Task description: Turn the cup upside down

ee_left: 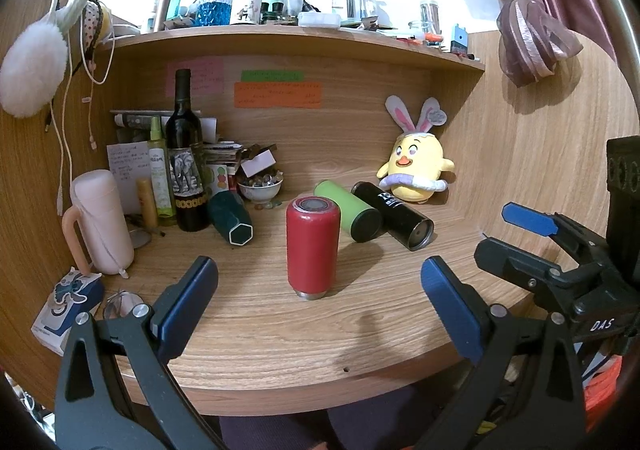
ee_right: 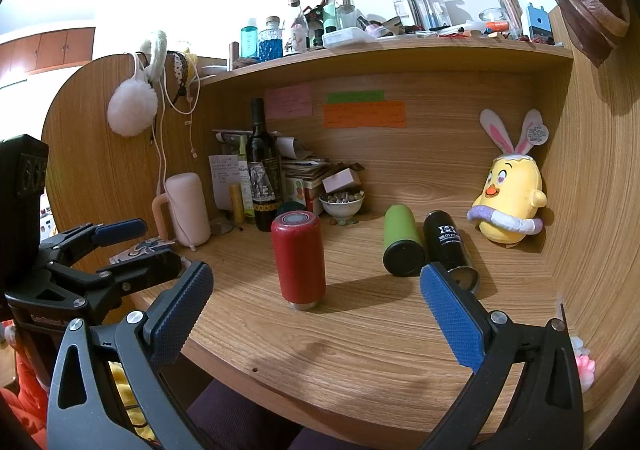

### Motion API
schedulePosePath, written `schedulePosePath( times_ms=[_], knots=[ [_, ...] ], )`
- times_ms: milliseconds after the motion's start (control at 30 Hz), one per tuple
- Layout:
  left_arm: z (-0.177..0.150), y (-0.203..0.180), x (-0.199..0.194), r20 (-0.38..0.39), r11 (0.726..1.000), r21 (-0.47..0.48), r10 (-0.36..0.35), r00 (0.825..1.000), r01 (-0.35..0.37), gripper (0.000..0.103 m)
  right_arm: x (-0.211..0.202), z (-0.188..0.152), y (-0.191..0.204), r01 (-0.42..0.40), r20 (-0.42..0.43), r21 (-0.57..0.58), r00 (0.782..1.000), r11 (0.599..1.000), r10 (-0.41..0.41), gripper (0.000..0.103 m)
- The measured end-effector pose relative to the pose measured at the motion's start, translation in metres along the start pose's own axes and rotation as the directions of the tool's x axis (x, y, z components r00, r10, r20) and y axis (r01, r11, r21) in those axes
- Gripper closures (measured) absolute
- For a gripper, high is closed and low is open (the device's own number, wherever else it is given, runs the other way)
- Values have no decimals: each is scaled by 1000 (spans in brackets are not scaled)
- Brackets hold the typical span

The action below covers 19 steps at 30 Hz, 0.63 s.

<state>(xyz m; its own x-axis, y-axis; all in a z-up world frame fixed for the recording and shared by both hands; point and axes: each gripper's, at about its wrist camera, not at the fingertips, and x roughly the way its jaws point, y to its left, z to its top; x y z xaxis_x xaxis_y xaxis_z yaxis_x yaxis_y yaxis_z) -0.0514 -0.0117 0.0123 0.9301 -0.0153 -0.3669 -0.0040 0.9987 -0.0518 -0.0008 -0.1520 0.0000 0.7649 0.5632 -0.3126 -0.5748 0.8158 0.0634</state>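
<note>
red cup [ee_left: 313, 248] stands on wooden desk [ee_left: 280, 330] (cluttered shelf [ee_left: 280, 34] above); both grippers' jaws apart.

Both grippers were built alike: left gripper [ee_left: 319, 292] and right gripper [ee_right: 316, 296] had black plastic arms, blue textured pads [ee_right: 182, 314], silver screws [ee_left: 140, 310]; white "DAS" lettering [ee_left: 601, 325] was noted.
</note>
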Motion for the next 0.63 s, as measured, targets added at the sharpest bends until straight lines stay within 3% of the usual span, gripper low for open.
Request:
schedulePosePath(
  times_ms=[633],
  knots=[
    [-3,2,3,0,1000,-9,-14,1000,14,0,0,-1,2,1,-4,1,1000,1000,-1,0]
  ],
)
